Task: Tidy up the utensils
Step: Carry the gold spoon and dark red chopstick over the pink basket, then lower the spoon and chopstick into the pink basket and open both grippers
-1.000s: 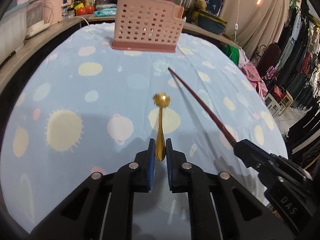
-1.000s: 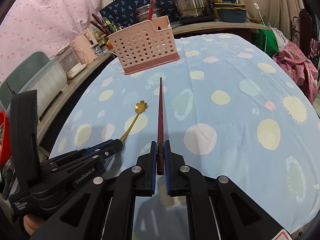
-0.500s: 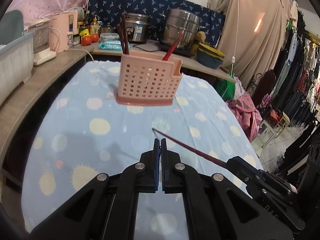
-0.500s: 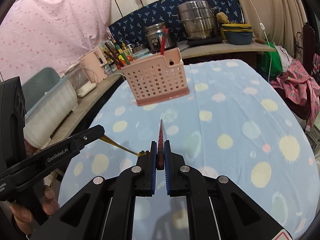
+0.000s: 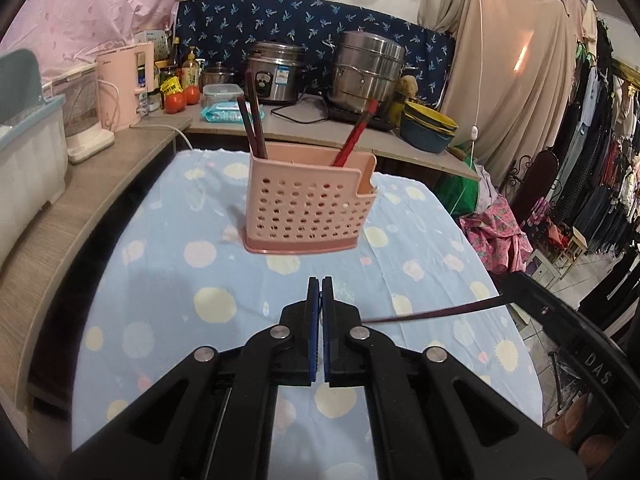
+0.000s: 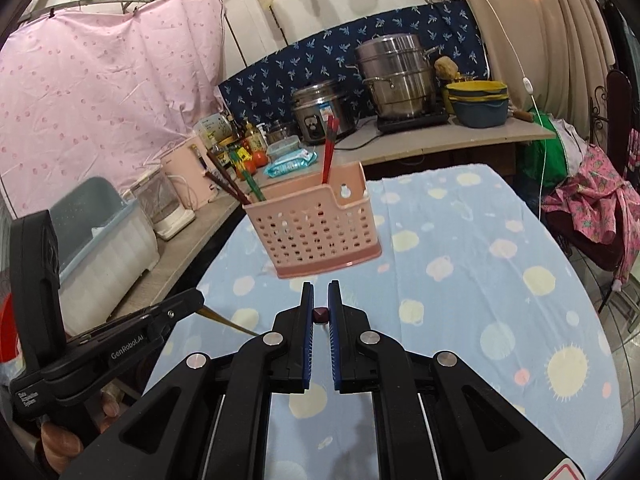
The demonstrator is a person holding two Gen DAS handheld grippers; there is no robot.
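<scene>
Gold spoon (image 6: 228, 322) is clamped in left gripper (image 5: 320, 292), dark chopstick (image 5: 432, 314) in right gripper (image 6: 320, 300). Both should be tipped upright, probably, then lowered into pink caddy (image 5: 308, 212) on surface (image 5: 168, 272).

Pink sheet (image 6: 100, 92) on wall; navy curtain (image 5: 304, 20) behind counter (image 5: 304, 128); clothes rack (image 5: 604, 152).
</scene>
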